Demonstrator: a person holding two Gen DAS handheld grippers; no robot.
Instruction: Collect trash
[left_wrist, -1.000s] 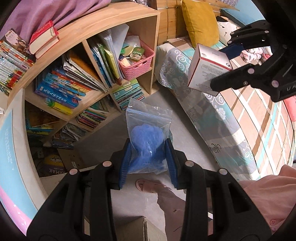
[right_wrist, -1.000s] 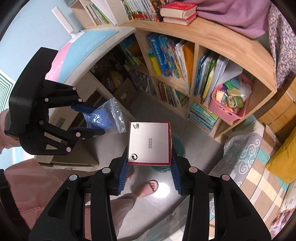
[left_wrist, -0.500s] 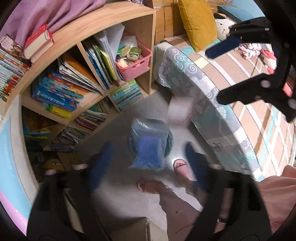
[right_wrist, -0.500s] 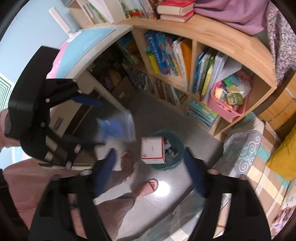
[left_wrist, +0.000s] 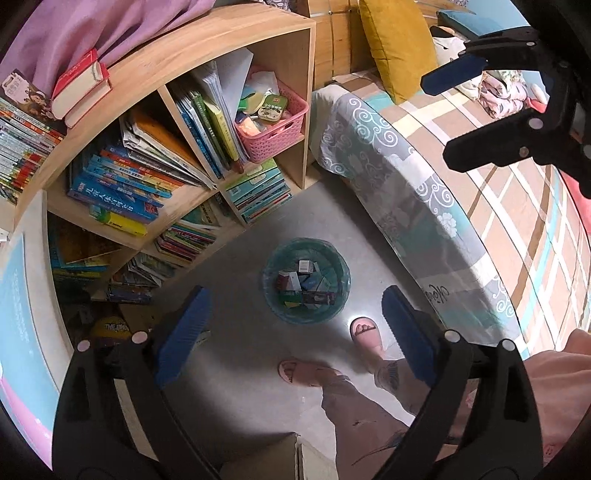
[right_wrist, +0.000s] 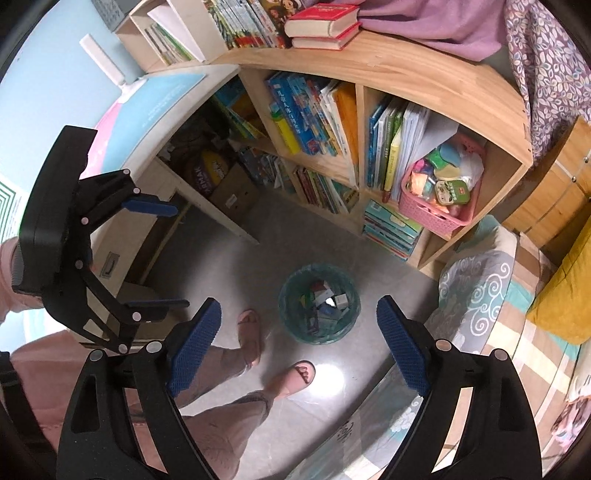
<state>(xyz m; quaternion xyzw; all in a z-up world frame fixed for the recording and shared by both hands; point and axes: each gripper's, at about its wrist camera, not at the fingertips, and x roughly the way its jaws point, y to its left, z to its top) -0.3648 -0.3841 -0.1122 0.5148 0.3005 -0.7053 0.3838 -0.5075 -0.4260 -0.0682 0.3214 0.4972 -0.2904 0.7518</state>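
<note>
Looking straight down from both wrist cams, the left gripper and the right gripper are spread wide with nothing between the blue pads, both hanging high above the grey floor. Bin time: the round teal trash basket sits on the floor about dead centre of the left view, and it's got a heap of small boxes and cartons inside, one white-topped box near its 12 o'clock rim and a long dark carton lying across the 6 o'clock side. Can't pick out individual bits beyond that, it's too small. From the right cam the same basket shows slightly right of centre with the jumble of boxes in it. At roughly 1 o'clock from the basket there's the pink plastic crate on the wooden bookshelf, stuffed with colourful packets and a green-lidded tin. A cardboard box sits under the desk at about 10 o'clock in the right view. Sandalled feet stand just beside the basket, at its 5 o'clock in the left view, and the bed runs along the right.
</note>
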